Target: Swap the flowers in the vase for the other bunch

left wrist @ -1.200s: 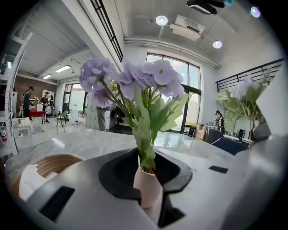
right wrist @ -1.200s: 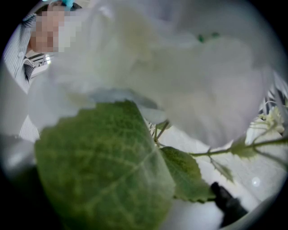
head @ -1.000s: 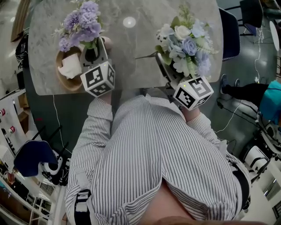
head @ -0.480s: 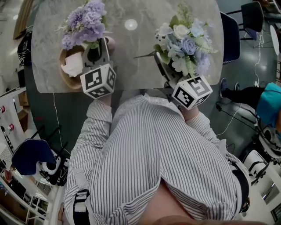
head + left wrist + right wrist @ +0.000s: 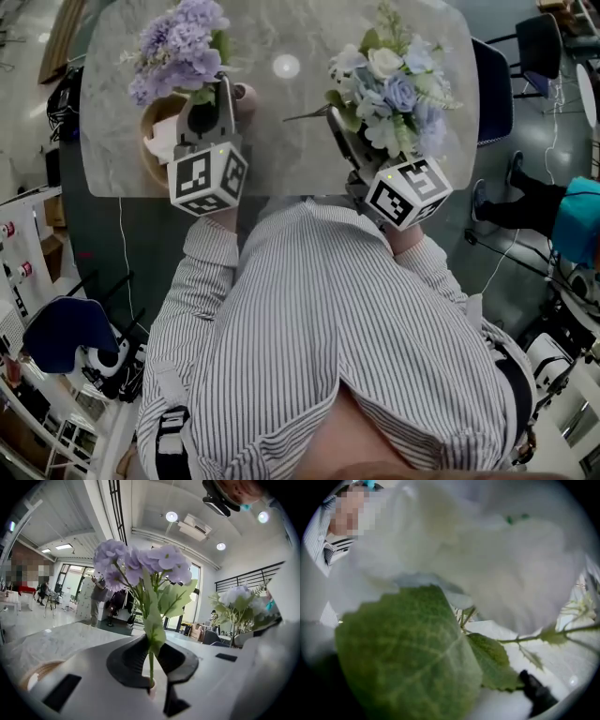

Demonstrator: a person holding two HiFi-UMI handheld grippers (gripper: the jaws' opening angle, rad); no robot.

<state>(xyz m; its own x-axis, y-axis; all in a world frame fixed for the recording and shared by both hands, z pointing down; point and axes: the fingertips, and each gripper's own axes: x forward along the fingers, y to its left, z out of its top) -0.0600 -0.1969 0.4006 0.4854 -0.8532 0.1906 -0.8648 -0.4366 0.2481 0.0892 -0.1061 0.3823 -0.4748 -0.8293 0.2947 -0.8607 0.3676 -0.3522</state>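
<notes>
Jaws: L gripper (image 5: 215, 92) pinches purple flower bunch (image 5: 178, 47), prob. out of pink vase (image 5: 244, 97); R gripper (image 5: 343, 133) clamps white-blue bouquet (image 5: 394, 84), uninserted.

Showing lilac and purple on the lilac bunch (image 5: 178, 47); mixing white, cream and pale blue with green on the pale bunch (image 5: 394, 80). Running grey marble veining across the table (image 5: 291, 141). Wearing fine dark-and-white stripes on the shirt (image 5: 319, 319). Carrying black-and-white square markers on the left cube (image 5: 208, 176) and right cube (image 5: 409, 192).
</notes>
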